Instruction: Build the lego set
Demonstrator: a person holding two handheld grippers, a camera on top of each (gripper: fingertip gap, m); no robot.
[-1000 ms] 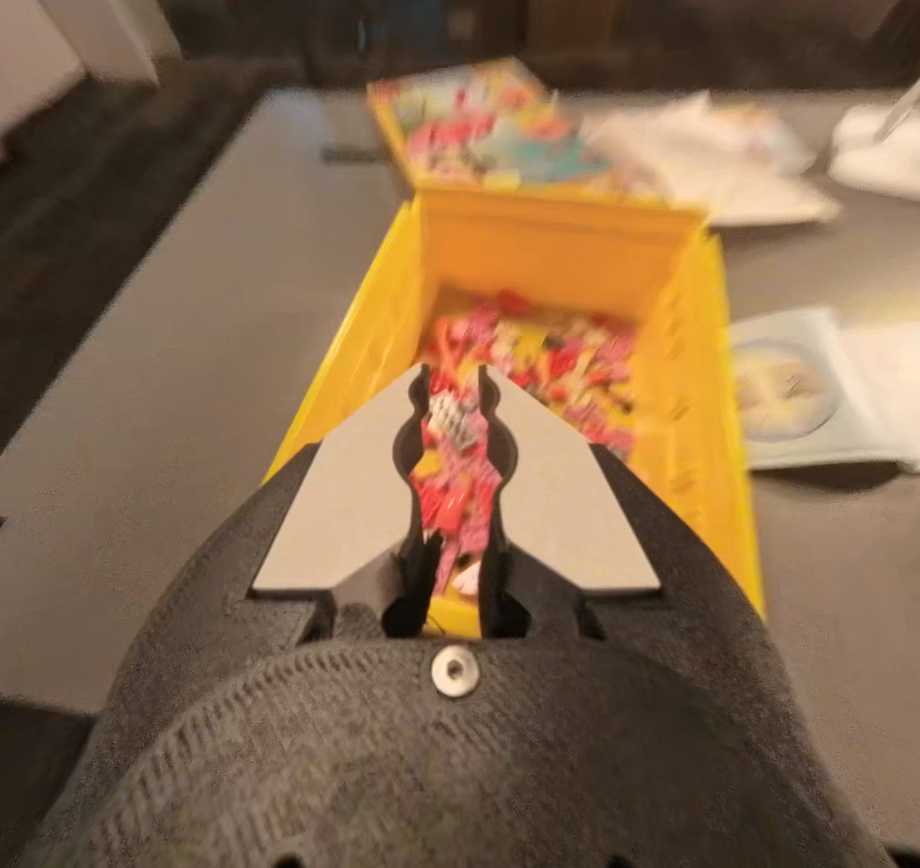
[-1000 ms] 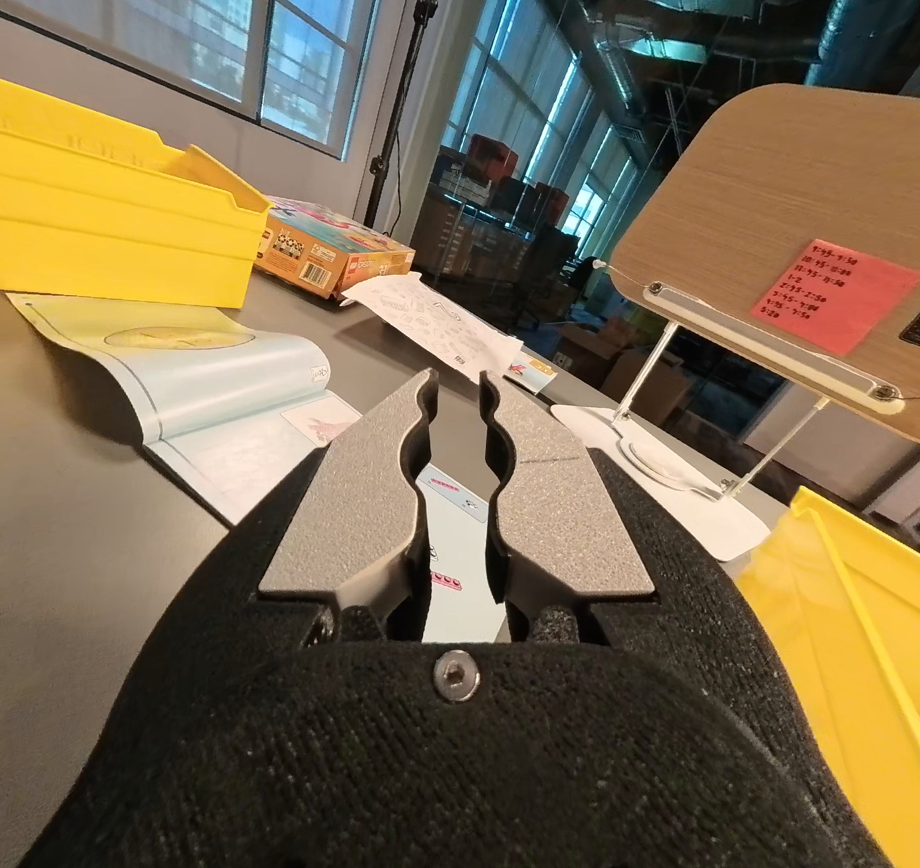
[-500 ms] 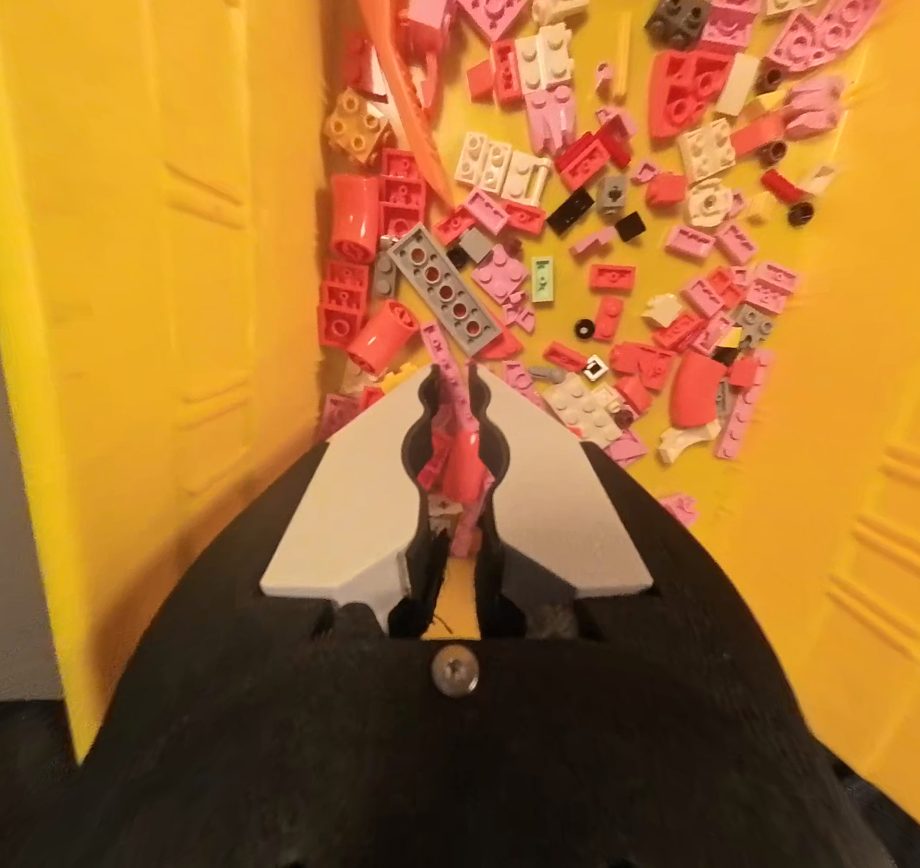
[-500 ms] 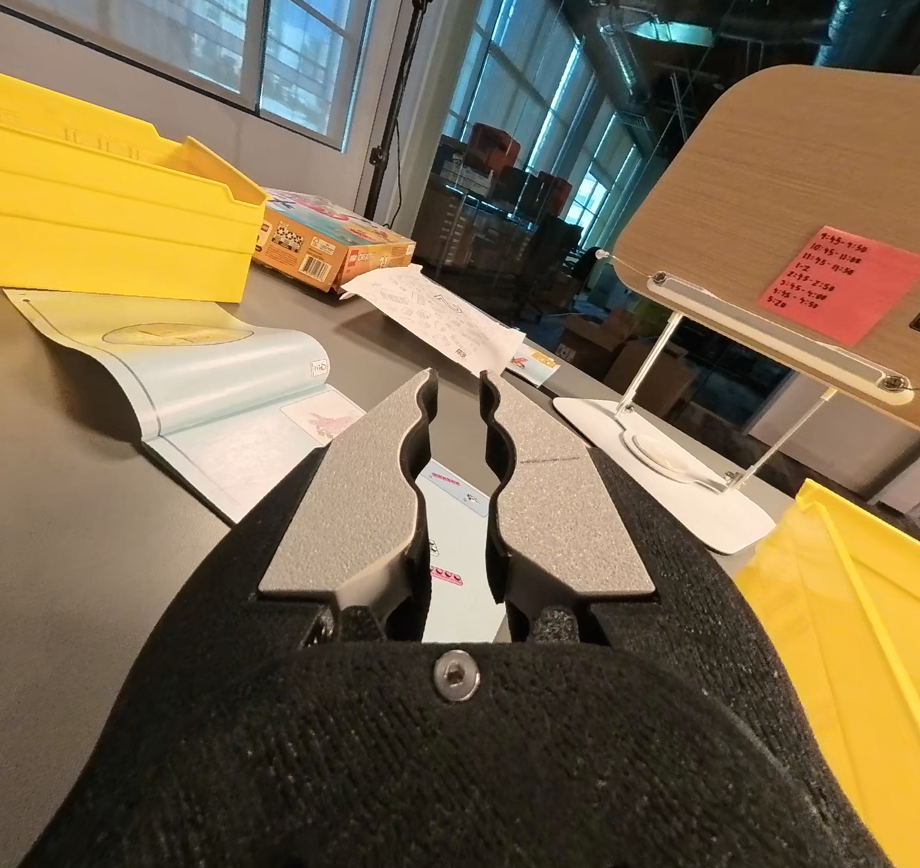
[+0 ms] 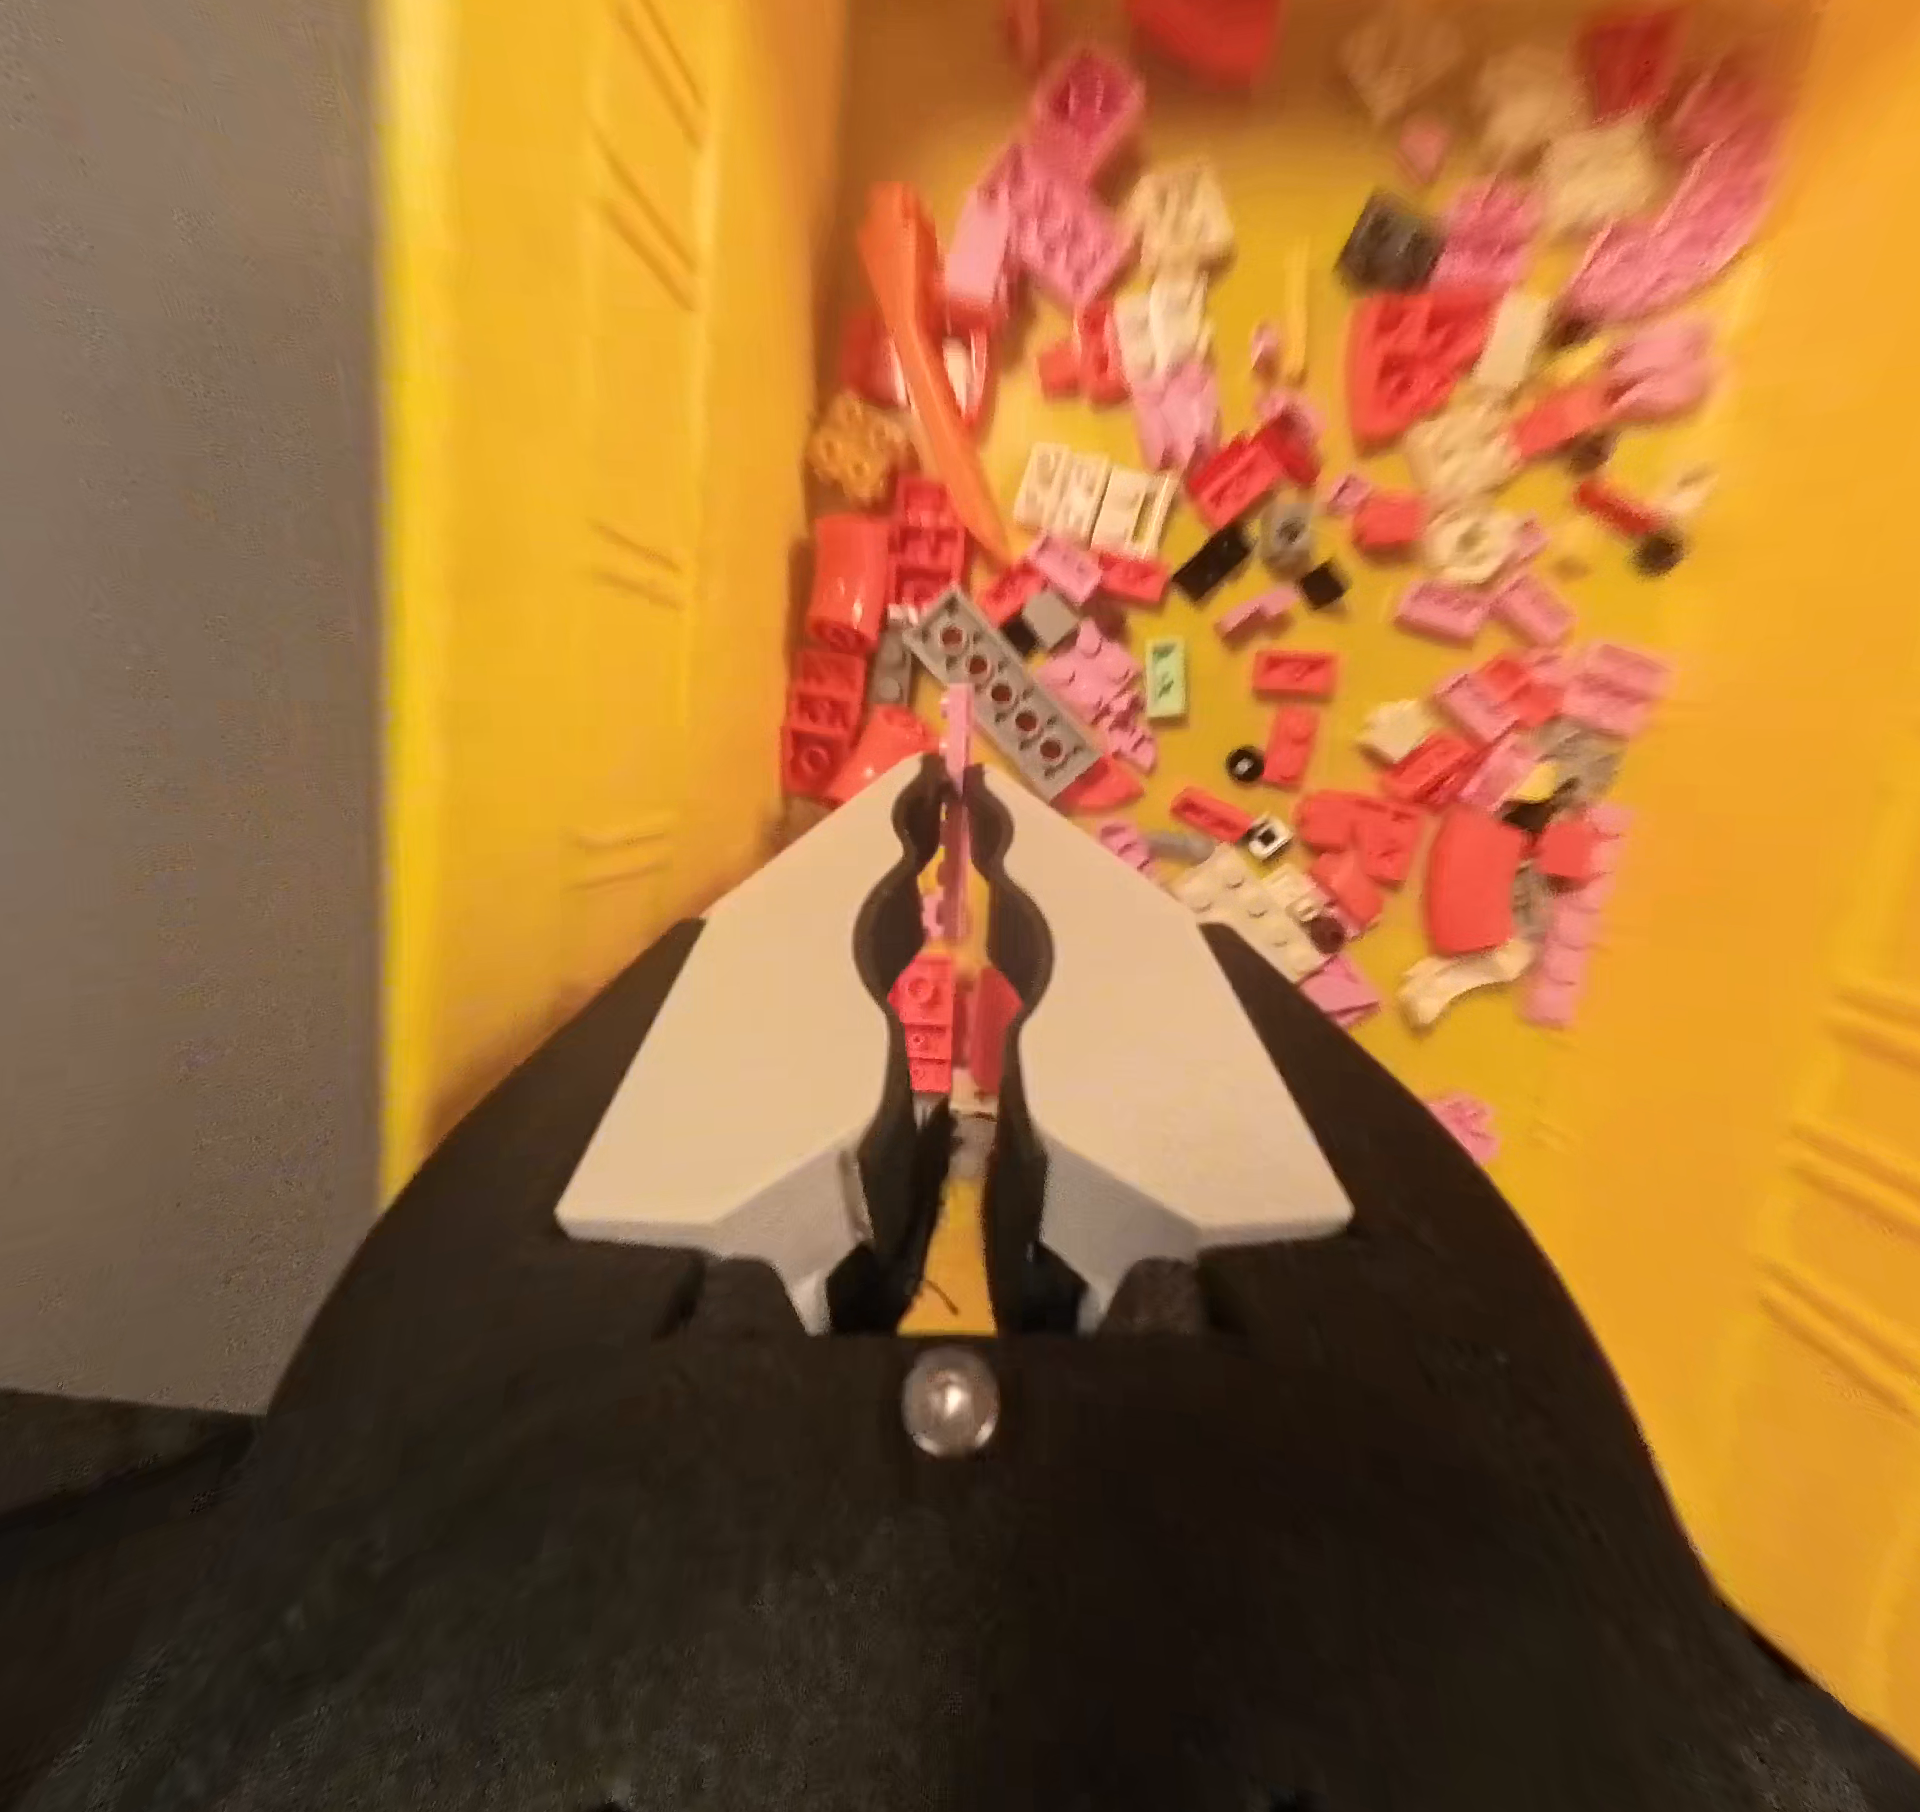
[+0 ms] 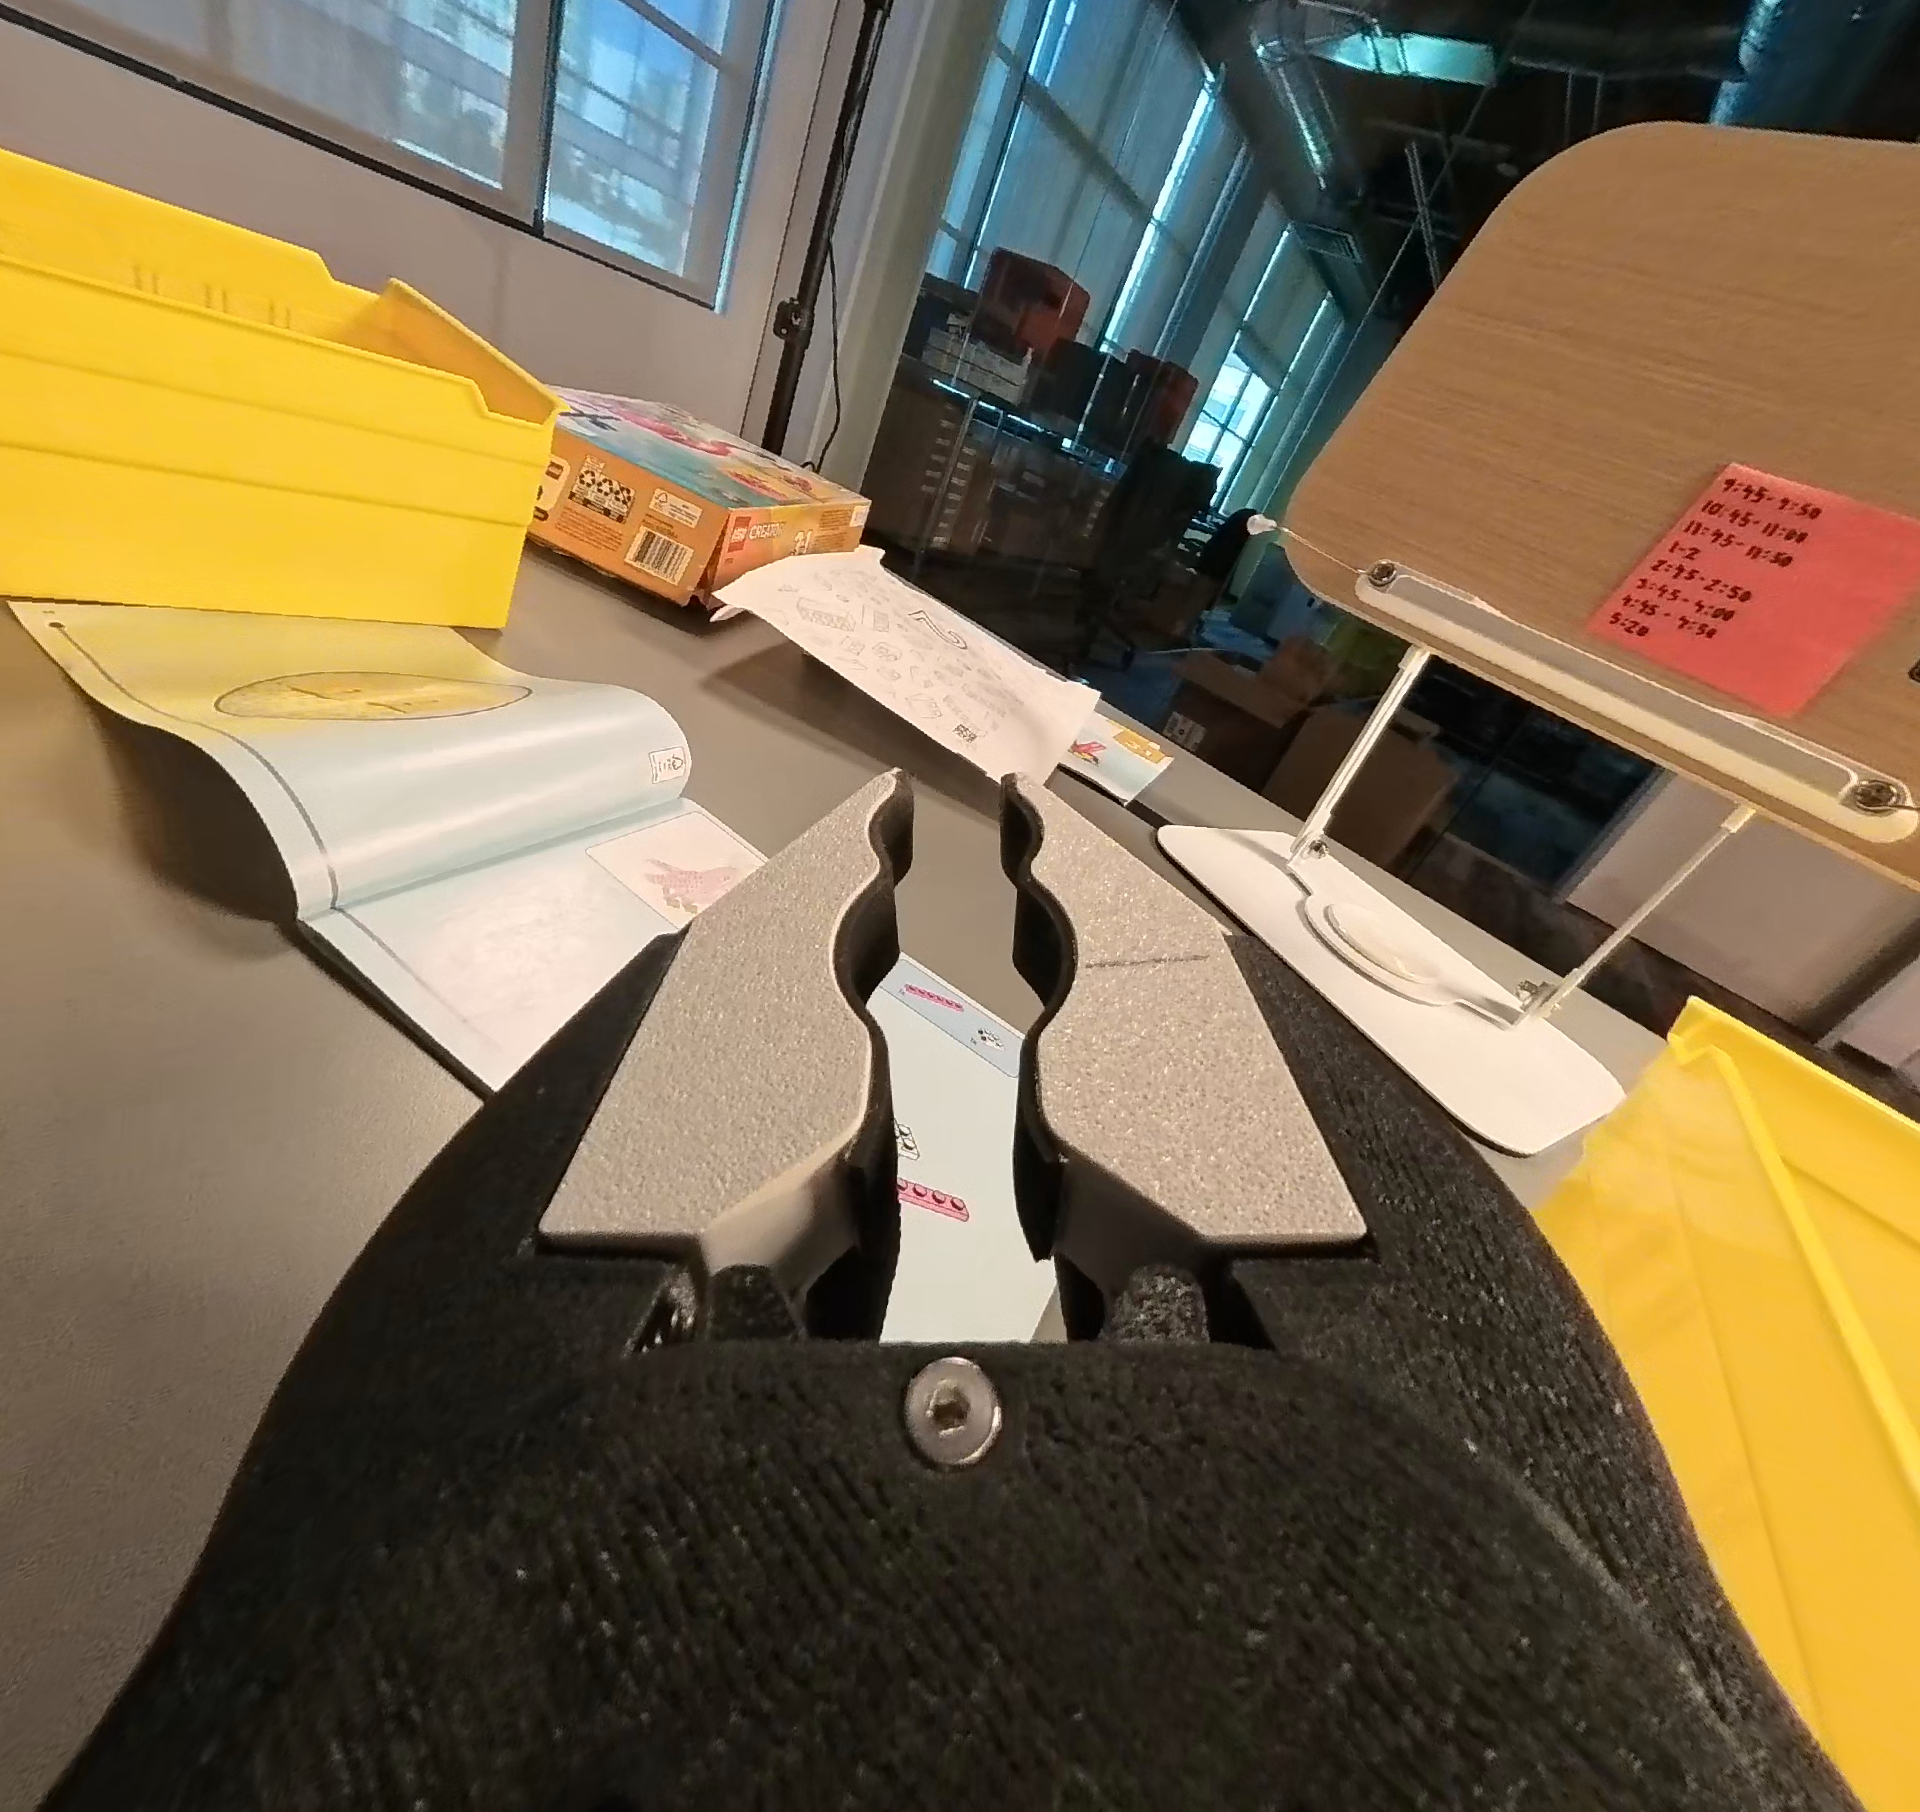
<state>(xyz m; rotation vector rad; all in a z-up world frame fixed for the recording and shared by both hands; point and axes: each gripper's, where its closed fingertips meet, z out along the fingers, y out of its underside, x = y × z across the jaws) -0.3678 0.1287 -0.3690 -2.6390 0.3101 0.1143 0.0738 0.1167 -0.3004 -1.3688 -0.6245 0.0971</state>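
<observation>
Bricks (image 5: 1351, 536) in pink, red, white and grey are seen scattered on the floor of a yellow bin (image 5: 623, 412) in the left wrist view. A thin pink brick (image 5: 958, 775) is pinched edge-on between the tips of the left hand-held gripper (image 5: 958, 796), and its far end sticks out past them. A grey plate with holes (image 5: 997, 702) lies just beyond the tips. The picture is blurred, so the pink piece's exact shape is hard to make out.

In the right wrist view, the right hand-held gripper (image 6: 956, 806) is held open with nothing between its fingers. It is seen low over a grey surface (image 6: 156, 1087). An open light blue booklet (image 6: 416, 806) lies under and beside it. Farther off are a yellow bin (image 6: 260, 474), a toy box (image 6: 707, 515), a printed sheet (image 6: 914, 671) and a wooden stand (image 6: 1558, 432) with a red note (image 6: 1745, 588).
</observation>
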